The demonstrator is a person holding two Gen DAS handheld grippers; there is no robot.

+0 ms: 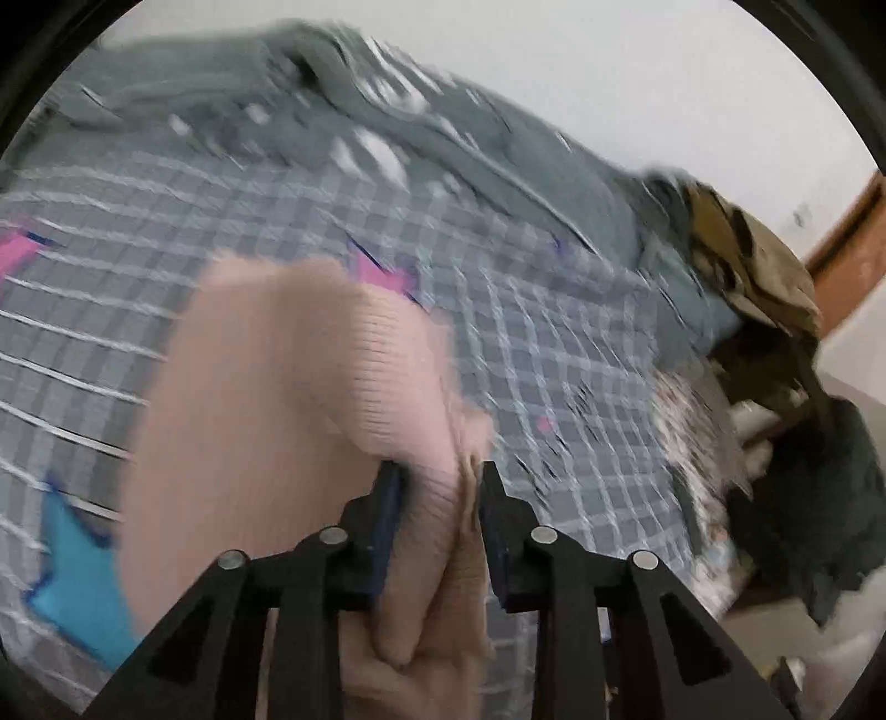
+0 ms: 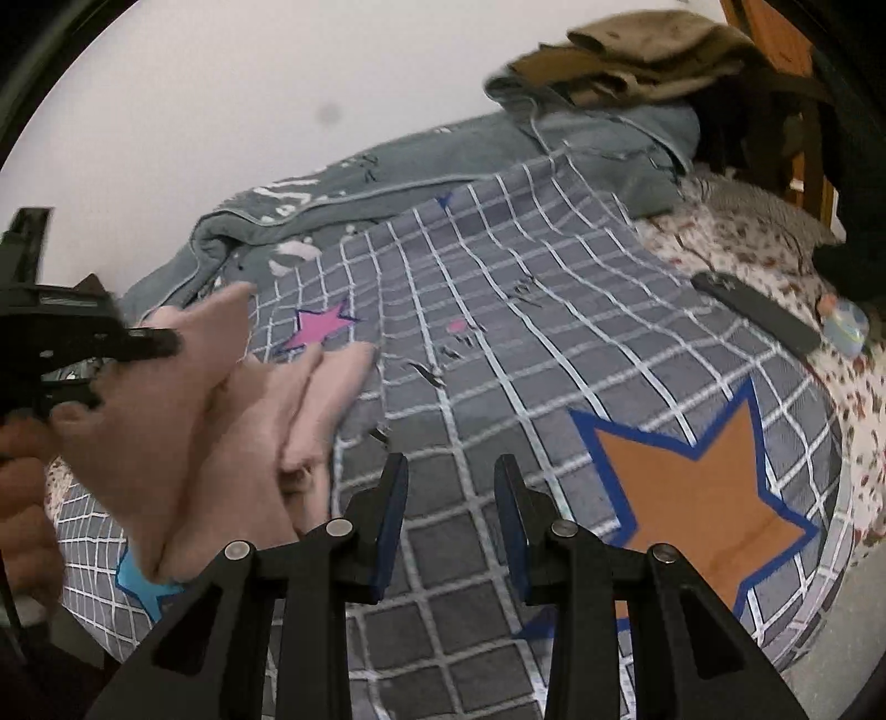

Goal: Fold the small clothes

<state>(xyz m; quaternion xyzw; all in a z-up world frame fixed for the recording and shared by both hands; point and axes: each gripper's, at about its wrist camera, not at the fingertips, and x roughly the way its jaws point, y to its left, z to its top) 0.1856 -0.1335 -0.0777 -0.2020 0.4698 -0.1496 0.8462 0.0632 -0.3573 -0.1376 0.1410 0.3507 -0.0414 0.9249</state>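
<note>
A pale pink ribbed knit garment [image 1: 288,387] hangs lifted above the grey checked bedspread [image 1: 554,343]. My left gripper [image 1: 441,479] is shut on a bunched fold of it, with cloth pressed between both pads. In the right wrist view the same pink garment [image 2: 221,421] drapes from the left gripper [image 2: 160,339] at the left edge, and its lower part trails onto the bedspread [image 2: 498,343]. My right gripper [image 2: 451,471] hovers over the bedspread to the right of the garment, open, with nothing between its fingers.
A grey-blue blanket [image 2: 421,166] is bunched along the wall at the back. Tan folded clothes [image 2: 637,50] lie on it at the far right. A black flat device [image 2: 756,313] rests on the floral sheet [image 2: 736,243]. An orange star [image 2: 703,498] marks the bedspread.
</note>
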